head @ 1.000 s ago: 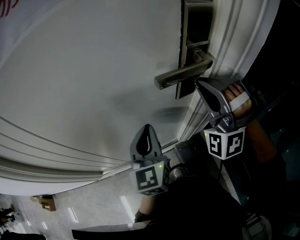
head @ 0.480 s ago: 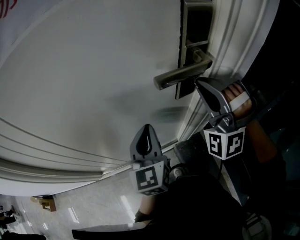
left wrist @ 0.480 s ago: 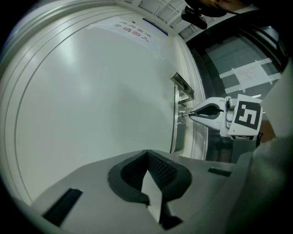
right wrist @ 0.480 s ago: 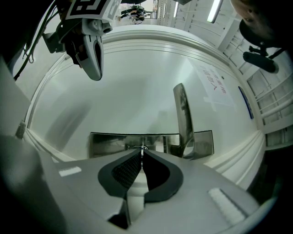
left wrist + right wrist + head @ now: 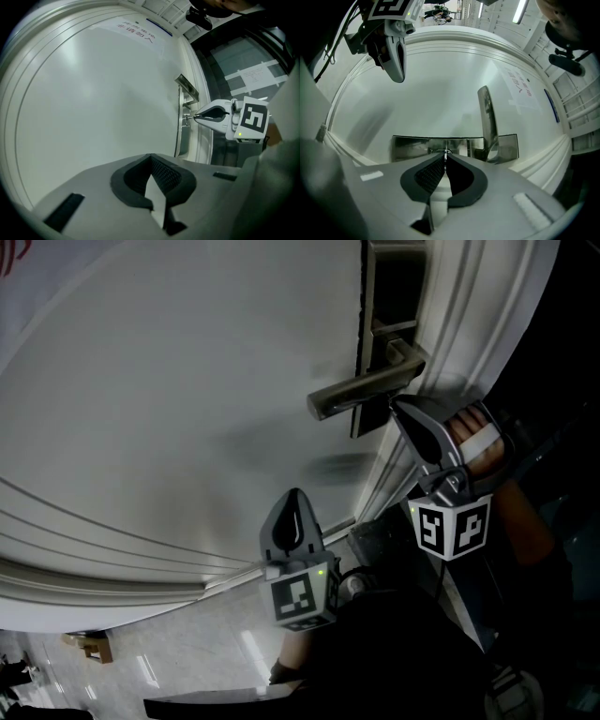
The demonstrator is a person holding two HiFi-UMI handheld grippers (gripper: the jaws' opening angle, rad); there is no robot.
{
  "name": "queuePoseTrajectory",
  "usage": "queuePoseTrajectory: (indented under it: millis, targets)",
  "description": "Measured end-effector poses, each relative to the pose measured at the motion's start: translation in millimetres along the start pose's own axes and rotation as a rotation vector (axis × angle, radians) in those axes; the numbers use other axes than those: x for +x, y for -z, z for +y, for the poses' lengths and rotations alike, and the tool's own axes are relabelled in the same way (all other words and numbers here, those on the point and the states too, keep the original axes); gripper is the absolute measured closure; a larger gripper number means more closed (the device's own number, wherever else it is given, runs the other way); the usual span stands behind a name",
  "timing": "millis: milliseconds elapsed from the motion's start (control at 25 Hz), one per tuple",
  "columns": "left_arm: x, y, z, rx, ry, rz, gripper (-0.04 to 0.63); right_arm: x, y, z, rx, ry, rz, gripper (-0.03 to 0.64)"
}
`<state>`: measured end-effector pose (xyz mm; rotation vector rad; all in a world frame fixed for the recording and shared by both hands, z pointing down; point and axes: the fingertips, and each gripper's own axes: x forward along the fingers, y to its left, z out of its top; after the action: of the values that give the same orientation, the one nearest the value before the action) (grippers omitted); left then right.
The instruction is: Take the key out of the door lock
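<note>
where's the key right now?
Right gripper view, centre: the key sits edge-on between the right gripper's shut jaws, its far end in the metal lock plate, just left of the lever handle.

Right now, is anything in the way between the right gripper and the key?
No, nothing visible. The right gripper is pinching the key at the lock plate, beside the door handle.
</note>
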<state>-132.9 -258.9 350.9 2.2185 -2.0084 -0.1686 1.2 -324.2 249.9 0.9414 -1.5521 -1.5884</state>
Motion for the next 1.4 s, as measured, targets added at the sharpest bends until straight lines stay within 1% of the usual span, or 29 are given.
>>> queuePoseTrajectory:
  millis: [760, 1120, 1400]
  targets:
    - [1.2, -0.9, 1.0, 0.004, 0.002, 0.001, 0.595, -1.3, -0.1, -0.3, 0.001, -0.001, 0.003, 0.604]
    - [3.2, 0.8, -3.7, 0.005, 0.017, 0.0, 0.595, -2.8, 1.4, 2.1, -0.005, -0.001, 0.002, 0.604]
    - [1.6, 1.7, -1.7, 0.001, 0.009, 0.003, 0.595, -2.6, 2.1, 2.5, -0.001, -0.002, 0.004, 0.604]
